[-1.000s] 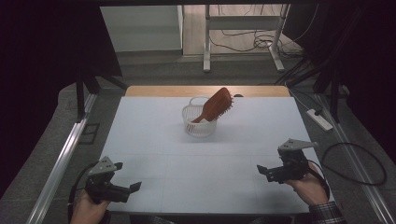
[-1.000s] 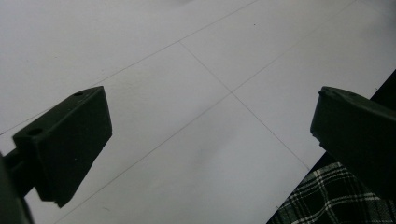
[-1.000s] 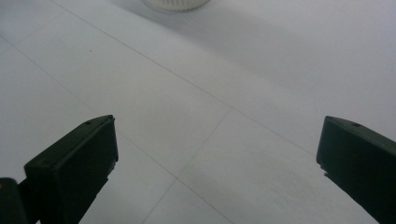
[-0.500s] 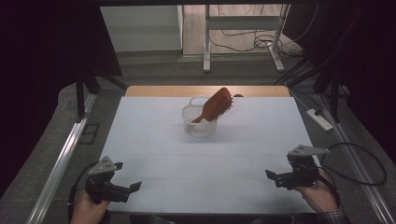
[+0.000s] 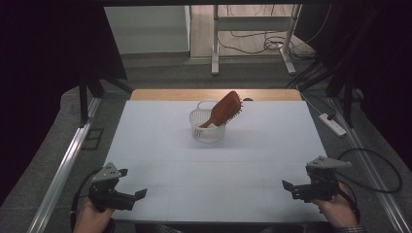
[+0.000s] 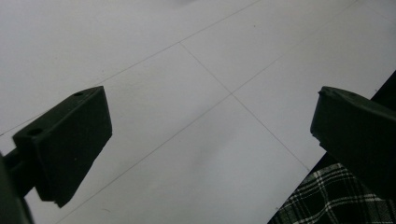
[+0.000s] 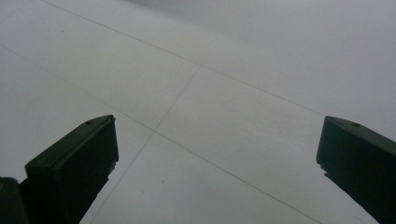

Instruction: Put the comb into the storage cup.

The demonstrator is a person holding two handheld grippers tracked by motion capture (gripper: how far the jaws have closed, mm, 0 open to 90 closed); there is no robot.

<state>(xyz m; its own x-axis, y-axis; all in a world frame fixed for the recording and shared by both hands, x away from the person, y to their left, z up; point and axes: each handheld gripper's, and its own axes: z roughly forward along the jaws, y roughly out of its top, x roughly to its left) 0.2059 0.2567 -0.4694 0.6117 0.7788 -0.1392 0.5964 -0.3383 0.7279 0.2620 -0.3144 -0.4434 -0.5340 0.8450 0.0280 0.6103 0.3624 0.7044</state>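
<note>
One brown hairbrush (image 5: 227, 108) leans in a small white basket (image 5: 208, 130) at the far middle of the white table (image 5: 218, 165). At the near corners, the left gripper (image 5: 130, 193) and right gripper (image 5: 292, 188) sit wide open, holding nothing.

A reddish-brown hairbrush (image 5: 225, 108) is leaning handle-down in a small white basket (image 5: 208, 131), its bristled head tilting right, sitting at the table's far centre

No text, label, brand, number or sign can be read anywhere (the white worktop (image 5: 214, 165) carries only thin plain seam lines, crossing near its front edge, no markings).
</note>
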